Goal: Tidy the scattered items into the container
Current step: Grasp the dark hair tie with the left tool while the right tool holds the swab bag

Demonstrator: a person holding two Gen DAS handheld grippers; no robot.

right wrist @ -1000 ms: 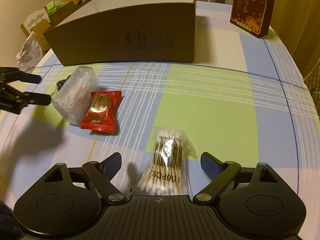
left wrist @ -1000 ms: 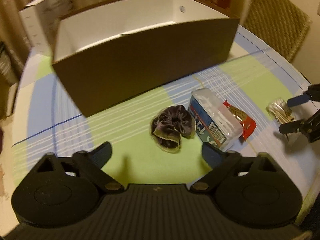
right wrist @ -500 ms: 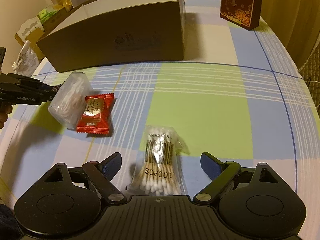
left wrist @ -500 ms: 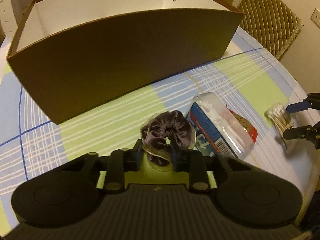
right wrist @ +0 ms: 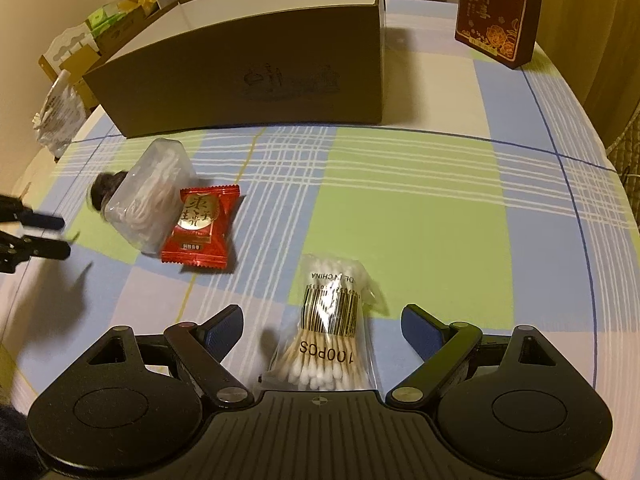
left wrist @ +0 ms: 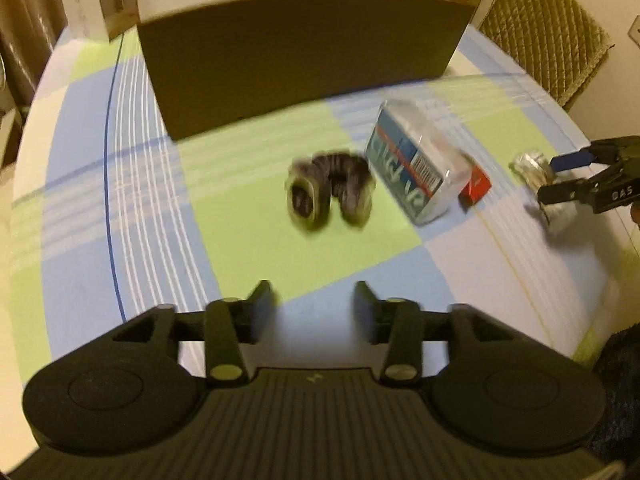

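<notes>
The brown box (left wrist: 300,56) stands at the far side of the table, also in the right wrist view (right wrist: 256,80). A dark purple scrunchie (left wrist: 330,194) lies on the cloth, free of my left gripper (left wrist: 314,306), which is open and empty well short of it. A clear plastic pack (left wrist: 412,164) and a red candy packet (right wrist: 202,228) lie to its right. A bag of cotton swabs (right wrist: 330,332) lies between the open fingers of my right gripper (right wrist: 322,330), untouched.
A red gift box (right wrist: 496,12) stands at the back right. Cartons and a plastic bag (right wrist: 60,112) crowd the left table edge. A quilted chair (left wrist: 548,28) is beyond the table. The checked tablecloth (right wrist: 420,208) covers the round table.
My left gripper was shut on the scrunchie half a second ago; now it has opened and pulled back, and the scrunchie lies on the table. The right gripper stays open over the swabs.
</notes>
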